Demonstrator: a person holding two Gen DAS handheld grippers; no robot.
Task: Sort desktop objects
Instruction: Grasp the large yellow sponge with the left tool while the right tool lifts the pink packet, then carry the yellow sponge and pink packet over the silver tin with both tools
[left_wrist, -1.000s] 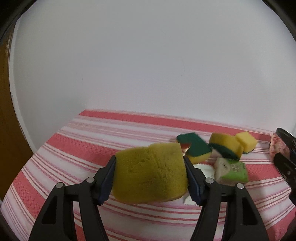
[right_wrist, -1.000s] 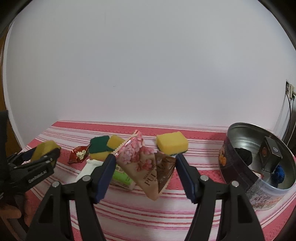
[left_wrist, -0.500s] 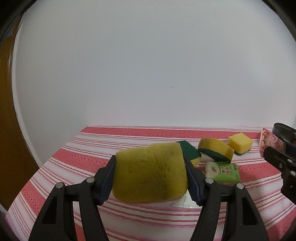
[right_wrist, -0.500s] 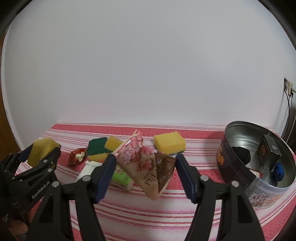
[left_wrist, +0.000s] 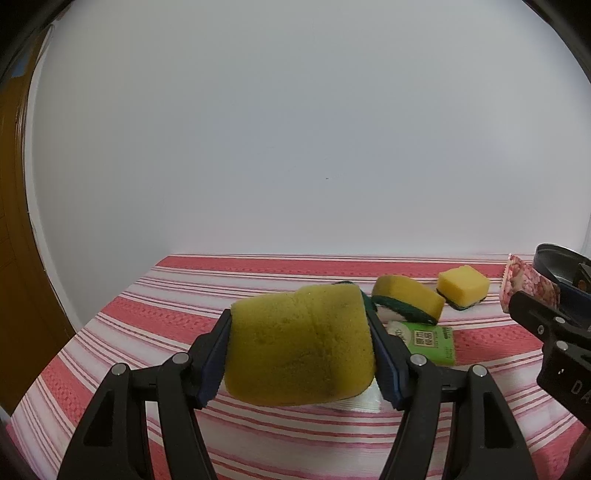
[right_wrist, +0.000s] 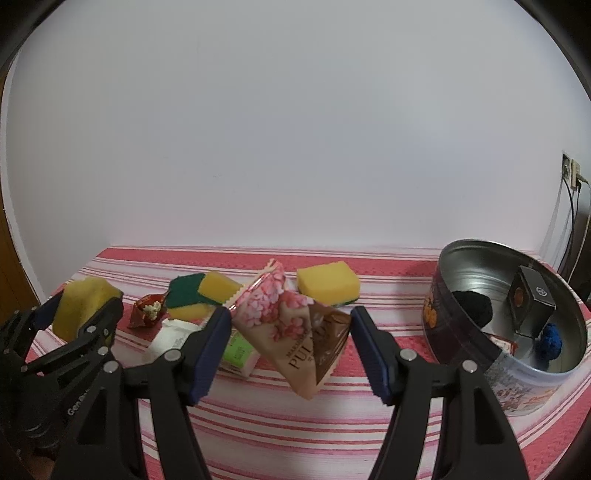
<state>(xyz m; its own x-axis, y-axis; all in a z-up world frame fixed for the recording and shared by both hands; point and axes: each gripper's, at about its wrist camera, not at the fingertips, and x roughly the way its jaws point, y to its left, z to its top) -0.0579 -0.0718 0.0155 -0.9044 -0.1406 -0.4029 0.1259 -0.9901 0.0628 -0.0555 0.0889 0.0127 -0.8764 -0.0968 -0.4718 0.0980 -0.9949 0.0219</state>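
My left tongs (left_wrist: 300, 354) pinch 1 yellow sponge (left_wrist: 299, 343) off the worktop (left_wrist: 110, 369), above its left edge. My right tongs (right_wrist: 290, 349) pinch 1 floral snack packet (right_wrist: 291, 332), its long axis running diagonally down to the right, above mid-worktop. The open tin (right_wrist: 480, 254) sits at the worktop's right edge, right of the packet, so my right hand is nearer it; 3 sponges, 1 green packet and 1 red wrapper remain unsorted.
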